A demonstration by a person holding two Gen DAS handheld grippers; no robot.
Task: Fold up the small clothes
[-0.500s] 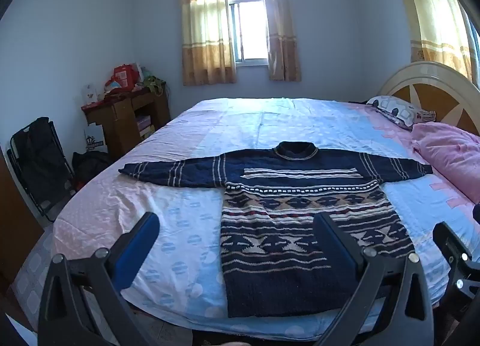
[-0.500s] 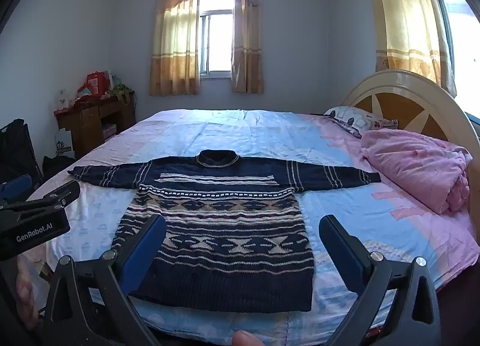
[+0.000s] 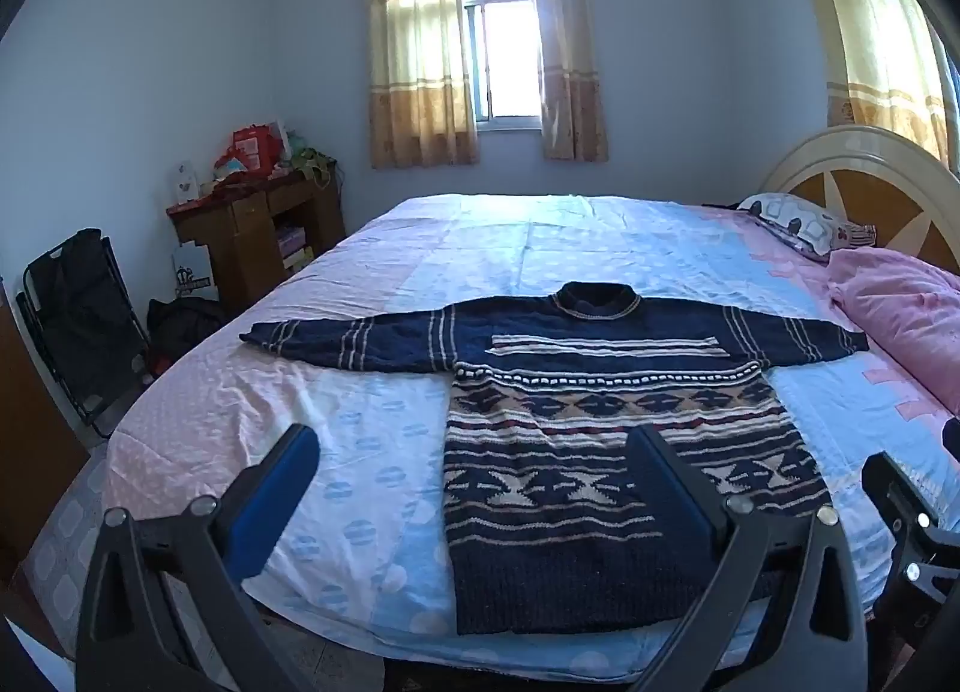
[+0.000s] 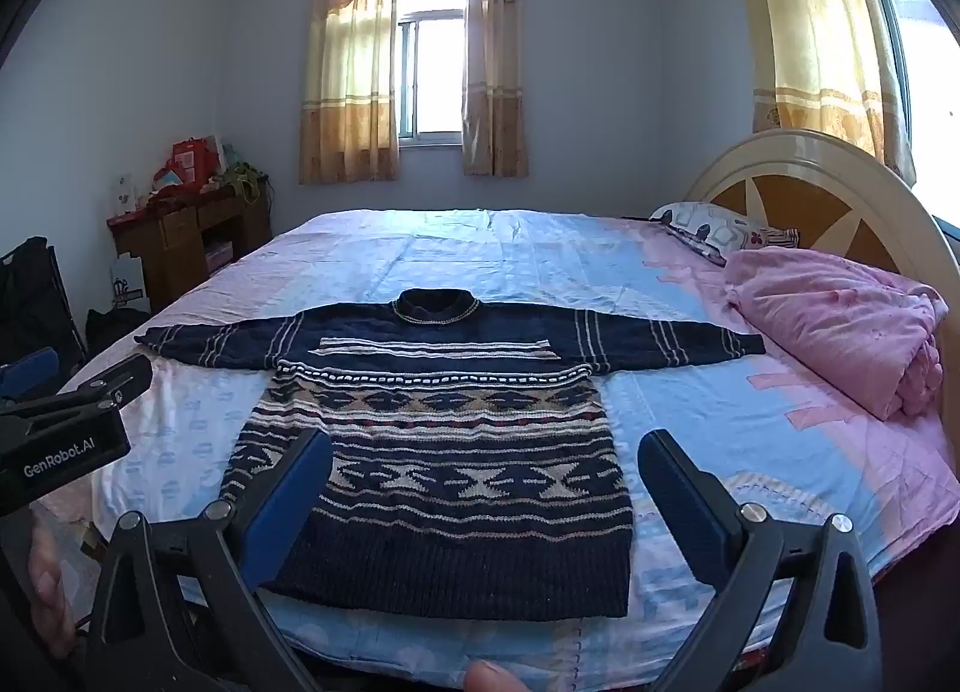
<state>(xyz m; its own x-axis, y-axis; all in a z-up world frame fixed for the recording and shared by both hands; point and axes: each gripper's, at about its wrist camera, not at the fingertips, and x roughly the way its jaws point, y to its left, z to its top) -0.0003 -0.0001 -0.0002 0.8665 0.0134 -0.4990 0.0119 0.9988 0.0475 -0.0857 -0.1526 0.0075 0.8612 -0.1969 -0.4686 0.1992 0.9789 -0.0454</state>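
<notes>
Your knit sweater (image 4: 444,428) lies flat mid-frame, collar pointing up toward the window, sleeves stretched left-right, while your left gripper (image 3: 474,464) and right gripper (image 4: 486,470) both gape wide, holding nothing.

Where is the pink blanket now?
In the right wrist view, the pink blanket lies bunched on the bed's right side, beside the pillow and headboard, apart from the sweater.
</notes>
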